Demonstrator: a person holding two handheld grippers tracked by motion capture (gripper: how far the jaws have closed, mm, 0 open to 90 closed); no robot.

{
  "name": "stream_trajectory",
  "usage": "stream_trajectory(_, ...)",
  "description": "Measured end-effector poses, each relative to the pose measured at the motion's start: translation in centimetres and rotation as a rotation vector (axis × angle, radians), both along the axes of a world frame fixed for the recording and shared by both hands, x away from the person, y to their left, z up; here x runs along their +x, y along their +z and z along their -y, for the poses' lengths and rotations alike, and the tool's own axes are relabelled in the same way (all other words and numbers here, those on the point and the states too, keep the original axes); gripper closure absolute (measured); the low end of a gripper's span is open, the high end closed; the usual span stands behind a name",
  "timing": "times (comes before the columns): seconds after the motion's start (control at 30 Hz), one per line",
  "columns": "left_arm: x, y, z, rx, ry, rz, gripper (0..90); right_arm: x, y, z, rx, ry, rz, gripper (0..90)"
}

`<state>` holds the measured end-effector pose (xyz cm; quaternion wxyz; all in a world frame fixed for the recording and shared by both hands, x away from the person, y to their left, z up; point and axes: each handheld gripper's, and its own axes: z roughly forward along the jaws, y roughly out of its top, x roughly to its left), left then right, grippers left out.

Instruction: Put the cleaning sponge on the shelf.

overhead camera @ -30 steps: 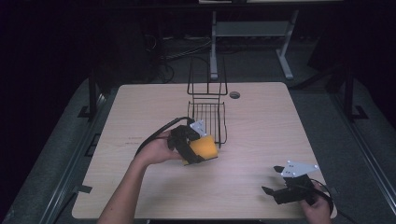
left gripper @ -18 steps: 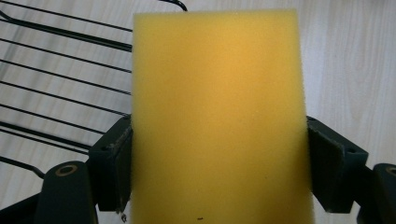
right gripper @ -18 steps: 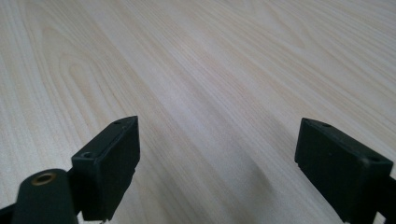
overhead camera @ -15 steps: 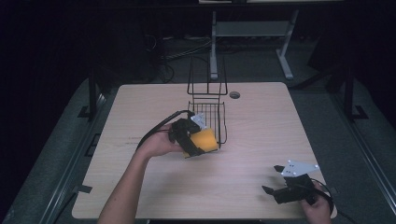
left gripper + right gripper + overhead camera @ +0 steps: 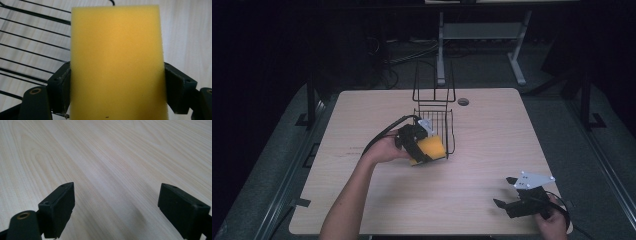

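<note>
Holding a yellow sponge (image 5: 116,62) between the jaws of the left gripper (image 5: 418,142), clamped on its two long edges; sponge's long axis running straight out along the jaws, away from the camera in the left gripper view. Located in the high view at the near, open side of the black wire basket (image 5: 434,117), sponge (image 5: 430,148) touching or just short of the basket's front wires, cannot tell which. Basket wires visible to the left of and beyond the sponge in the left gripper view, so basket interior lying ahead and slightly to that side of the tongs. Judged next move: pushing the sponge forward along its own long axis into the basket, then releasing. Left hand (image 5: 384,148) clearly the nearer one. Right gripper (image 5: 517,202) parked well apart at the near right corner of the wooden table (image 5: 492,130), jaws spread wide with nothing between them, bare wood grain ahead in the right gripper view. No brand, label or legible writing found on sponge, basket or table.
</note>
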<state>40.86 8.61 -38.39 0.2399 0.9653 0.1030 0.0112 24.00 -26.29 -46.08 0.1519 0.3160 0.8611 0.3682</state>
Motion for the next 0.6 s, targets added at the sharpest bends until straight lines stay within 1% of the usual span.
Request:
stream_trajectory(0.03, 0.2, 0.0, 0.1, 0.0, -0.009, 0.0, 21.6, 0.0, 0.0, 0.1, 0.001, -0.002, 0.0, 13.8)
stream_trajectory(0.17, 0.6, 0.1, 0.5, 0.003, 0.001, -0.009, 21.6, 0.0, 0.0, 0.3, 0.003, -0.008, -0.001, 13.8)
stream_trajectory(0.27, 1.2, 0.2, 0.7, 0.017, 0.003, -0.008, 21.6, 0.0, 0.0, 0.5, 0.005, -0.013, 0.001, 13.8)
stream_trajectory(0.33, 1.6, 0.2, 0.8, -0.001, 0.005, -0.01, 21.6, 0.0, 0.0, 0.5, 0.006, -0.016, 0.001, 13.8)
stream_trajectory(0.37, 1.8, 0.2, 0.9, 0.004, 0.005, -0.01, 21.6, 0.0, 0.0, 0.5, 0.013, -0.018, -0.002, 13.8)
stream_trajectory(0.4, 2.1, 0.1, 1.0, 0.012, 0.003, -0.004, 21.6, 0.0, 0.1, 0.6, 0.012, -0.02, 0.001, 13.8)
stream_trajectory(0.43, 2.1, 0.1, 1.0, 0.012, 0.003, -0.004, 21.6, 0.0, 0.1, 0.6, 0.012, -0.02, 0.001, 13.8)
stream_trajectory(0.5, 2.6, 0.2, 1.3, 0.025, -0.012, 0.01, 21.5, 0.0, 0.1, 0.6, 0.01, -0.019, -0.001, 13.8)
stream_trajectory(0.57, 2.7, 0.2, 1.4, 0.018, -0.011, 0.011, 21.6, 0.0, 0.1, 0.6, 0.011, -0.019, -0.002, 13.8)
stream_trajectory(0.6, 2.8, 0.1, 1.5, 0.005, -0.008, 0.007, 21.6, 0.1, 0.1, 0.6, 0.01, -0.021, -0.001, 13.8)
